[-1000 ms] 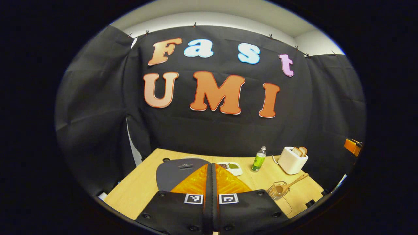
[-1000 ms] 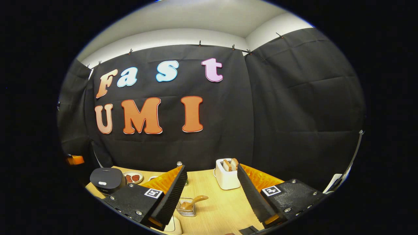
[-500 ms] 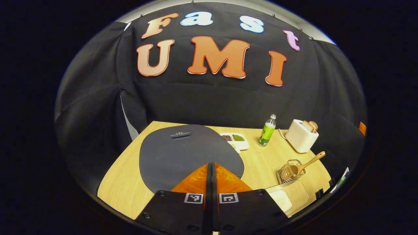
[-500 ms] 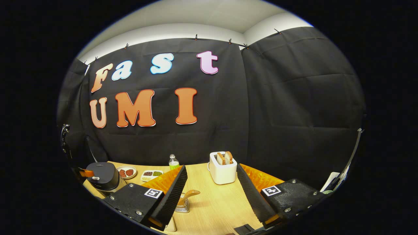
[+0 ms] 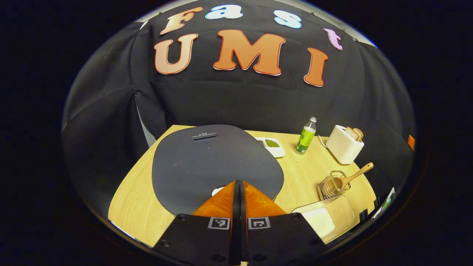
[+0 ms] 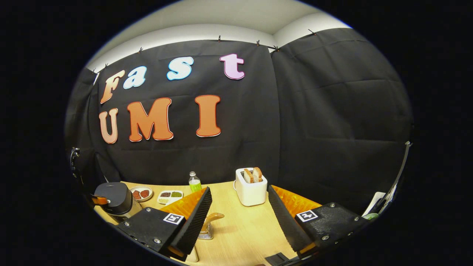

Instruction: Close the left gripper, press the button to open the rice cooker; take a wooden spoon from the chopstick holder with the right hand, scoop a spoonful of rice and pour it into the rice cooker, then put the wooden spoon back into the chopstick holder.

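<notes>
- Left gripper [image 5: 238, 181] pressed together, fingers flat against each other, nothing pinched, tips right over the front edge of the cooker [image 5: 218, 162] lid.
- Can't tell if the tips actually touch the button [image 5: 217, 190]; just a pale sliver peeking out left of the fingers, rest hidden under them.
- Lid still down, so big and close in the left gripper view that it covers most of the tabletop [image 5: 136, 207] on that side.
- In the right gripper view, cooker [image 6: 114, 197] small at far left, with an orange bit at its front edge, likely the other gripper but too small to be sure.
- Right gripper [image 6: 240, 214] spread wide, empty, hanging above the tabletop [image 6: 244, 232], toaster [image 6: 251, 186] farther back between its fingers.
- Spoon [image 5: 349, 179] sitting in the wire holder [image 5: 330, 186], handle leaning up and to the right, bowl down inside.
- From the right gripper view, spoon [image 6: 211, 218] and holder [image 6: 205, 232] half hidden behind that gripper's left finger, only handle and a corner of wire on show.
- Clear tub with rice [image 5: 319, 223] just in front of the holder, cut off at the bottom edge.
- Bottle [image 5: 306, 135] and a divided dish [image 5: 271, 146] at the back, dish partly behind the lid; a second small plate [image 6: 141, 193] beside the cooker, contents hard to make out.
</notes>
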A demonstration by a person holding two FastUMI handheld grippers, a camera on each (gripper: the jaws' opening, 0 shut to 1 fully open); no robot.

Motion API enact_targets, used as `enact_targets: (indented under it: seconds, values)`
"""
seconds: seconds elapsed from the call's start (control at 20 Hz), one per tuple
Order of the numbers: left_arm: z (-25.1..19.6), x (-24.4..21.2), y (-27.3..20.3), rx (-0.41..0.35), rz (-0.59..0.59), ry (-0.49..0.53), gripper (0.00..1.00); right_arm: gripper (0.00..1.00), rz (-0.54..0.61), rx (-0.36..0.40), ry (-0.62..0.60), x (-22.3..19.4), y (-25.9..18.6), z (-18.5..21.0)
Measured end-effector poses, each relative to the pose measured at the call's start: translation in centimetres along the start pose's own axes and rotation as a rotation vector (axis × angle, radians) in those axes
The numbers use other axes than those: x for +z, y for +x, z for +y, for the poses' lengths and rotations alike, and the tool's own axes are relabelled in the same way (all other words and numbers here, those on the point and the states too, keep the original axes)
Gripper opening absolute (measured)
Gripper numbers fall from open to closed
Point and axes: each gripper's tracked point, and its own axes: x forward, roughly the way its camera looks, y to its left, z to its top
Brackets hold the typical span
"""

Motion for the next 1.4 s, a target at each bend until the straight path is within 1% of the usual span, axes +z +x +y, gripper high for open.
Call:
enact_targets:
  seconds: [0.1, 0.2, 0.3, 0.35, 0.4, 0.45, 0.55, 0.6, 0.65, 0.7, 0.8, 0.85, 0.9, 0.95, 1.0, 1.05, 1.1, 1.15, 1.2, 1.35, 1.4]
  values:
    - [0.0, -0.2, 0.1, 0.004, -0.002, 0.002, 0.05, 0.95, 0.008, 0.013, 0.009, -0.4, -0.1, 0.4]
    - [0.0, 0.9, -0.5, 0.001, -0.018, 0.023, 0.05, 0.95, 0.012, 0.020, 0.011, -0.5, -0.1, 0.5]
    - [0.0, 1.9, -1.7, 0.012, -0.030, 0.006, 0.04, 0.95, 0.007, 0.019, 0.012, -0.4, -0.3, 0.2]
    - [0.1, 3.7, -2.7, 0.014, -0.084, 0.001, 0.04, 1.00, 0.006, 0.019, 0.015, -0.4, -0.4, 0.0]
    - [0.2, 5.5, -3.8, 0.021, -0.132, 0.000, 0.04, 1.00, 0.009, 0.021, 0.019, -0.6, -0.4, 0.0]
    - [0.7, 7.3, -5.1, 0.031, -0.177, 0.003, 0.04, 0.95, 0.014, 0.024, 0.024, -0.7, -0.4, -0.1]
    - [1.3, 10.5, -7.3, 0.046, -0.252, -0.002, 0.04, 0.95, 0.020, 0.031, 0.036, -1.0, -0.6, -0.3]
    - [1.6, 11.4, -8.3, 0.059, -0.285, -0.010, 0.04, 1.00, 0.024, 0.040, 0.043, -1.1, -0.7, -0.2]
    - [2.1, 11.8, -8.8, 0.073, -0.304, -0.009, 0.04, 0.95, 0.032, 0.051, 0.047, -1.4, -0.7, 0.0]
    - [2.8, 11.9, -9.3, 0.095, -0.307, -0.006, 0.04, 0.95, 0.039, 0.057, 0.049, -1.7, -0.7, 0.0]
    - [3.4, 11.4, -10.3, 0.119, -0.305, -0.003, 0.04, 0.95, 0.042, 0.062, 0.047, -2.0, -0.6, -0.2]
    - [3.6, 11.4, -10.8, 0.123, -0.310, -0.010, 0.00, 1.00, 0.041, 0.066, 0.046, -2.2, -0.5, -0.1]
    - [3.6, 11.7, -11.4, 0.122, -0.325, -0.011, 0.00, 0.95, 0.041, 0.072, 0.049, -2.4, -0.3, -0.1]
    - [3.6, 12.2, -12.2, 0.127, -0.357, 0.000, 0.04, 0.95, 0.043, 0.075, 0.052, -2.7, -0.1, 0.0]
    - [3.7, 12.7, -12.9, 0.138, -0.390, 0.020, 0.00, 0.95, 0.046, 0.078, 0.057, -3.2, 0.2, 0.0]
    - [3.6, 12.9, -13.6, 0.142, -0.417, 0.035, 0.04, 0.95, 0.049, 0.083, 0.062, -3.6, 0.6, 0.2]
    - [3.2, 13.4, -14.6, 0.137, -0.442, 0.042, 0.04, 0.95, 0.050, 0.090, 0.068, -3.9, 1.1, 0.4]
    - [2.9, 13.9, -15.3, 0.132, -0.461, 0.043, 0.04, 1.00, 0.052, 0.098, 0.071, -4.3, 1.5, 0.7]
    - [2.7, 14.3, -16.1, 0.135, -0.474, 0.044, 0.04, 0.95, 0.057, 0.106, 0.074, -4.7, 1.9, 1.0]
    - [3.4, 14.9, -18.1, 0.173, -0.501, 0.048, 0.05, 0.95, 0.080, 0.143, 0.104, -6.3, 3.3, 2.3]
    - [3.5, 15.0, -19.0, 0.187, -0.509, 0.039, 0.05, 1.00, 0.092, 0.153, 0.119, -6.9, 3.8, 2.8]
